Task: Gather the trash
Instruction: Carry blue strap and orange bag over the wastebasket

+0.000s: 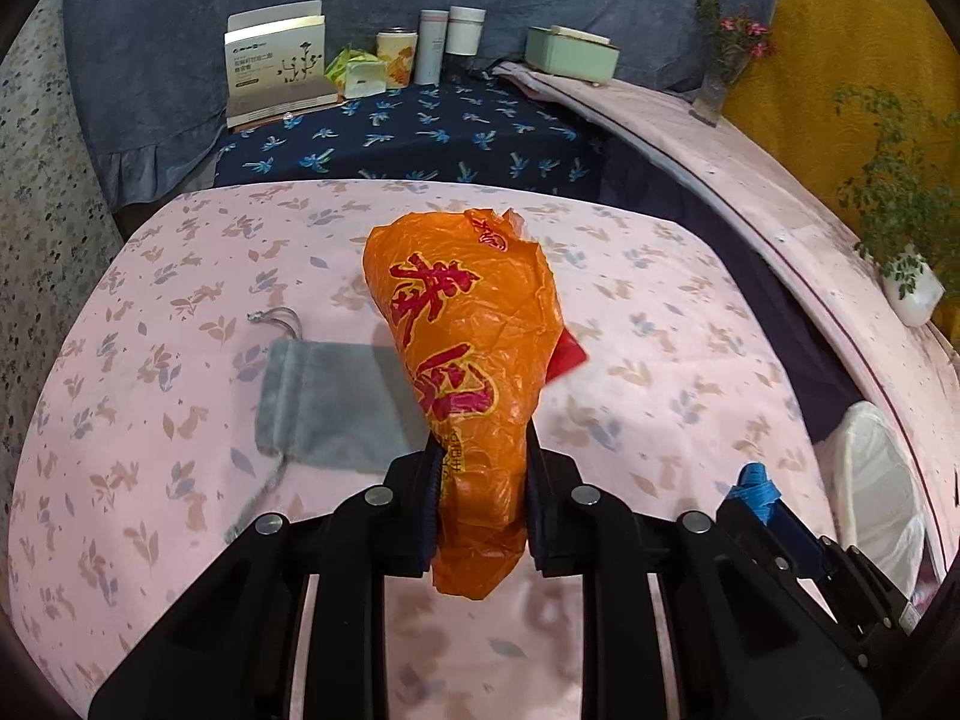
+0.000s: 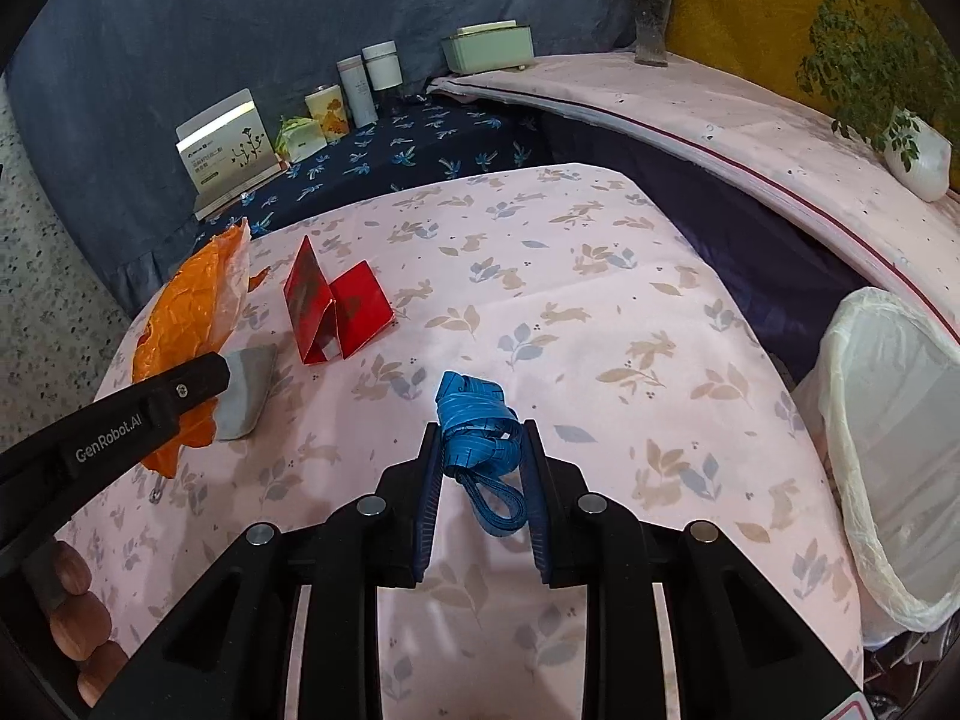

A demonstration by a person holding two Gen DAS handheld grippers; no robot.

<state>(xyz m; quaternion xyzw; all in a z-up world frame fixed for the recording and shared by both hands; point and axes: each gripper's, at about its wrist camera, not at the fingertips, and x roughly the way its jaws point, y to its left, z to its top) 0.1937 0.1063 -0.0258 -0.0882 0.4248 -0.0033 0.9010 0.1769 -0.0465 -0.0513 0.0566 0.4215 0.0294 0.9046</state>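
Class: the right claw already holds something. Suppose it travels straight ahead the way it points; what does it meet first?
The right claw, shut on the blue strap bundle, faces bare pink tablecloth. The way looks free to the table's far edge; the red folded card sits left of that line. Depth is uncertain.

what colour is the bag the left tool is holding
Orange with red printed characters: the plastic bag shows best in the left wrist view, gripped by the left tool.

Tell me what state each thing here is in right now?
Left claw: shut on orange bag.
Orange bag: crumpled, held.
Right claw: shut on blue tape.
Blue tape: bundled, held.
Red paper: folded, standing on table.
Grey pouch: lying flat.
Bin: lined, open.
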